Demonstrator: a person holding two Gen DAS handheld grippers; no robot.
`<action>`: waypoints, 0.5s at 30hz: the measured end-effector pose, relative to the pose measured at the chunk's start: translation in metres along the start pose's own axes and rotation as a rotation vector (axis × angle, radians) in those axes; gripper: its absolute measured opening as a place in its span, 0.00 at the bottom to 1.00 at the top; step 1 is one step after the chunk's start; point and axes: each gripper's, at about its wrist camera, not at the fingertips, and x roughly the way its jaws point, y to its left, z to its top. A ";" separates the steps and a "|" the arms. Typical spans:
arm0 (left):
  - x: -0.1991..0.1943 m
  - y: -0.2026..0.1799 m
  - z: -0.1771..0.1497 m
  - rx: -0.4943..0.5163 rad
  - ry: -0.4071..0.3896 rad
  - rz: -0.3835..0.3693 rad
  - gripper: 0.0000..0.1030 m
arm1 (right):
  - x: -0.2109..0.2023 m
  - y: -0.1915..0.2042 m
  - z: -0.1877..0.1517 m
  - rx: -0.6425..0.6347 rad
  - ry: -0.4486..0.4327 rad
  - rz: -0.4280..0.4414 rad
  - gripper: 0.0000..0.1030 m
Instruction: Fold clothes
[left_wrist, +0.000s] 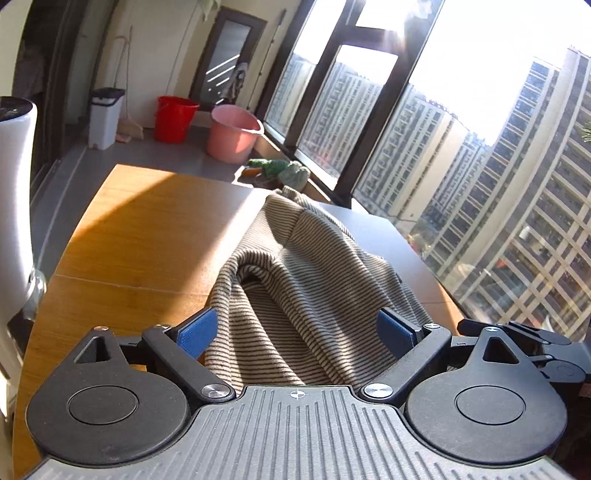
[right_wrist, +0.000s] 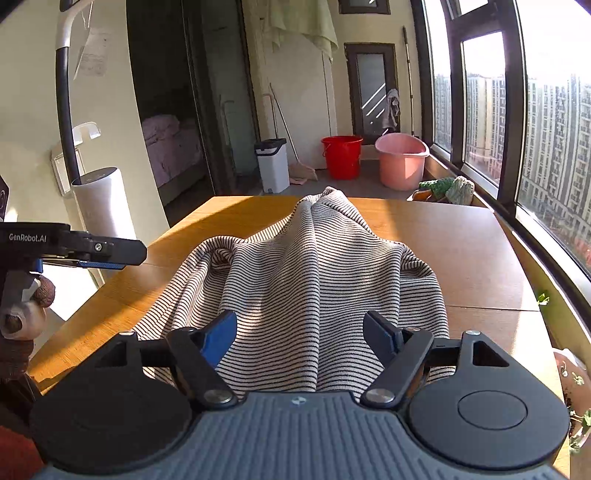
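Both grippers, left (left_wrist: 295, 332) and right (right_wrist: 300, 332), stand with jaws apart over the striped shirt (right_wrist: 295, 273) bunched on the wooden table (right_wrist: 461, 243). Closing here could pinch several layers, dragging the heap crooked.

One striped garment (right_wrist: 295, 280), one wooden table (right_wrist: 461, 251), two buckets — red (right_wrist: 341, 157), pink (right_wrist: 402, 166) — one white bin (right_wrist: 273, 166)

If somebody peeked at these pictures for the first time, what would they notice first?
Probably the rumpled grey-and-black striped knit garment, heaped in the middle of the sunlit wooden table, with the open left gripper and open right gripper right above its near edge. Next, the bright red plastic bucket and pink plastic tub on the floor beyond.
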 end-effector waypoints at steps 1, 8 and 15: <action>-0.001 0.001 0.002 -0.027 0.007 -0.025 0.87 | 0.007 0.003 -0.003 -0.011 0.029 0.011 0.62; 0.021 -0.006 -0.007 -0.008 0.131 -0.106 0.89 | 0.021 0.000 -0.011 0.078 0.098 0.055 0.14; 0.065 -0.016 0.006 -0.084 0.278 -0.220 0.95 | -0.006 0.049 0.025 -0.087 0.016 0.287 0.09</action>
